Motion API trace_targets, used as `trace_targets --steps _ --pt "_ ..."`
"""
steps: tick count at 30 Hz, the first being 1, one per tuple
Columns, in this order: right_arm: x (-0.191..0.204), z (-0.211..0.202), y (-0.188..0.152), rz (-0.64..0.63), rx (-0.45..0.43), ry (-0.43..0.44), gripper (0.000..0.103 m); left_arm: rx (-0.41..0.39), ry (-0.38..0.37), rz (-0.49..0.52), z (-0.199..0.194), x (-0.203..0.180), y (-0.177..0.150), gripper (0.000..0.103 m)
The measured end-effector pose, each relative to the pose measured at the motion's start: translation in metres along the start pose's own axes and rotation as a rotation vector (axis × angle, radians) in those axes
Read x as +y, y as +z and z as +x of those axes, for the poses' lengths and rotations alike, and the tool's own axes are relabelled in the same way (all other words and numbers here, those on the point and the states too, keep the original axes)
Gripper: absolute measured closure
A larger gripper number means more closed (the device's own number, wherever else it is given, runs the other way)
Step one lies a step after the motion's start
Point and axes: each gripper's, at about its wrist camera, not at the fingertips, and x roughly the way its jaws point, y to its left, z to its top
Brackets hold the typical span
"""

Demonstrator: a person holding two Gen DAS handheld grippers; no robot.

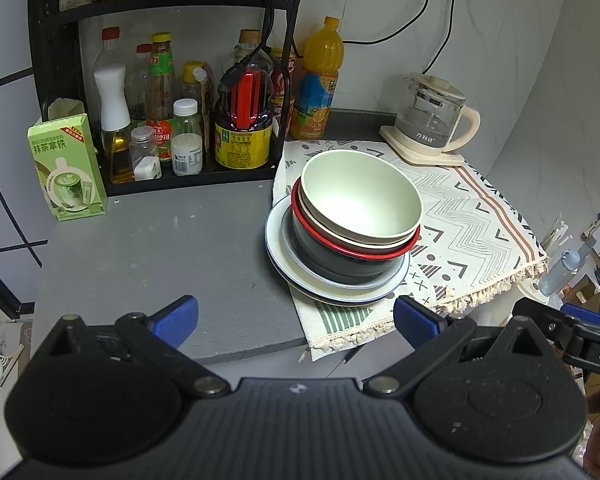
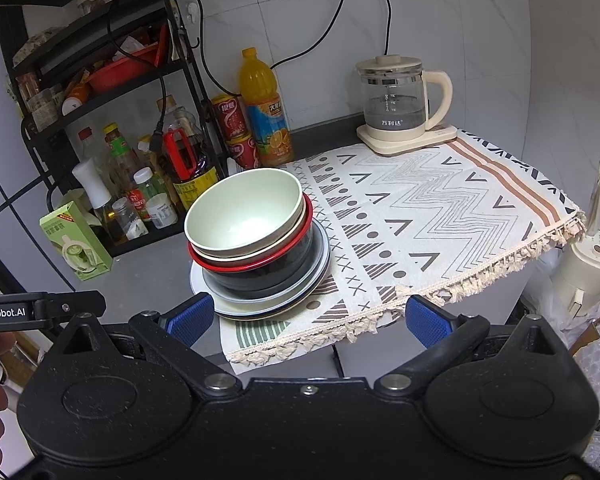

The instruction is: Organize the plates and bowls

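Pale green bowl atop nested bowls on stacked plates; both grippers' fingers released.

Pale green bowl: smooth, satin sheen inside. Red-rimmed bowl beneath: glossy, dark wall. Plates: glazed look, smooth, blue-edged. Cloth: woven, matt, printed, with a frayed tassel fringe. Countertop: grey, matt, faintly speckled and scuffed. Kettle: clear glass body, cream plastic handle and base. Box: printed card, slight gloss. Left gripper and right gripper: black matt textured plastic, blue ribbed pads, metal pivot pins.
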Motion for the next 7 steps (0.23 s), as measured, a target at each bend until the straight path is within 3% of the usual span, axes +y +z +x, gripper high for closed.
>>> trace_targets --steps 7 --pt "0.0002 0.0048 0.0008 -0.003 0.012 -0.012 0.0 0.005 0.0 -0.001 0.0041 0.0006 0.0004 0.0"
